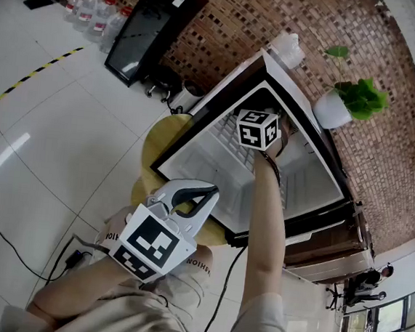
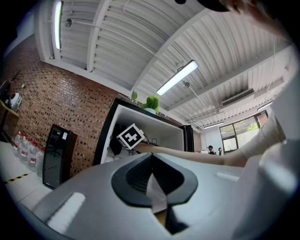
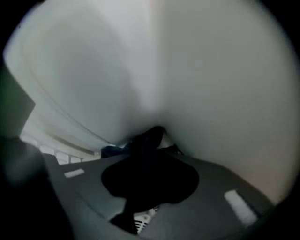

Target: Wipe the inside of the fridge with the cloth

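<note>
Right jaws: the right gripper (image 3: 149, 157) is nearly closed, pinching a dark cloth (image 3: 151, 135) whose bunched end pokes out just past the tips.
Cloth's place: deep inside the fridge (image 1: 215, 159), against the white inner wall (image 3: 201, 84) straight ahead of the right jaws.
Left jaws: the left gripper (image 2: 151, 158) has its tips pressed together with nothing between them — it is held well back from the fridge's opening.
In the way: below and left of the right jaws, what looks like a wire shelf (image 3: 49, 151); the person's forearm (image 1: 264, 218) spans the opening.
Beyond the left jaws: a potted plant (image 2: 151, 102) on the fridge top; a black cabinet (image 2: 55, 154) and water bottles (image 2: 28, 150) far to their left.
Surface and room: the fridge stands on a round yellow table (image 1: 159, 139); white tiled floor (image 1: 41, 146), brick wall (image 1: 280, 15).
Hard to make out: the right gripper view is dim and blurred — the cloth's edges merge with the jaws.
</note>
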`<control>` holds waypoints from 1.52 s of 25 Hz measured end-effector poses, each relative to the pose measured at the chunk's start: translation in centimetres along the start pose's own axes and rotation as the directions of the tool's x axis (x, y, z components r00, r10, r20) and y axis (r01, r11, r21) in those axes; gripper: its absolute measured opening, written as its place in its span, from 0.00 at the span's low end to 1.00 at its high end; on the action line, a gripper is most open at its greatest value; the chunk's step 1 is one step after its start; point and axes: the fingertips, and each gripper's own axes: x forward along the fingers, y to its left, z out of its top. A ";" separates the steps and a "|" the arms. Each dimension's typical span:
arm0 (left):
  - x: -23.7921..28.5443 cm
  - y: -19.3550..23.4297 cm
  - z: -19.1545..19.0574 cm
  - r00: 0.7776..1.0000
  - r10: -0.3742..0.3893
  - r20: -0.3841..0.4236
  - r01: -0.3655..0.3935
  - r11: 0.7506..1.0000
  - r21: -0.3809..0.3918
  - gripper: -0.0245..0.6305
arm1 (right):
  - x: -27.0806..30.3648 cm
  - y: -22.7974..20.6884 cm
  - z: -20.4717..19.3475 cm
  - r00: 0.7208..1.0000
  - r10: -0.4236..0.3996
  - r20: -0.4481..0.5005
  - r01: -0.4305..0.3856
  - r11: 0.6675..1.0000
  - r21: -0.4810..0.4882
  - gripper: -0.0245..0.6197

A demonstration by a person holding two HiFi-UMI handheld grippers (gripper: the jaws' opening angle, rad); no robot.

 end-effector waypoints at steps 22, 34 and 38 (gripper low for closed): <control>1.1 -1.5 -0.4 0.999 -0.039 -0.019 0.040 0.999 0.023 0.04 | -6.6 -9.9 -17.8 0.859 -0.230 -0.458 0.153 0.968 -0.199 0.17; 0.5 0.1 -2.0 0.998 -0.021 -0.051 0.021 1.000 0.007 0.04 | 1.3 4.9 -0.3 0.995 0.087 -0.057 -0.101 0.938 -0.332 0.17; 0.3 0.0 -1.7 0.997 -0.036 -0.061 0.037 0.999 0.014 0.04 | -0.3 1.7 -4.7 0.990 0.011 -0.138 -0.060 0.934 -0.353 0.17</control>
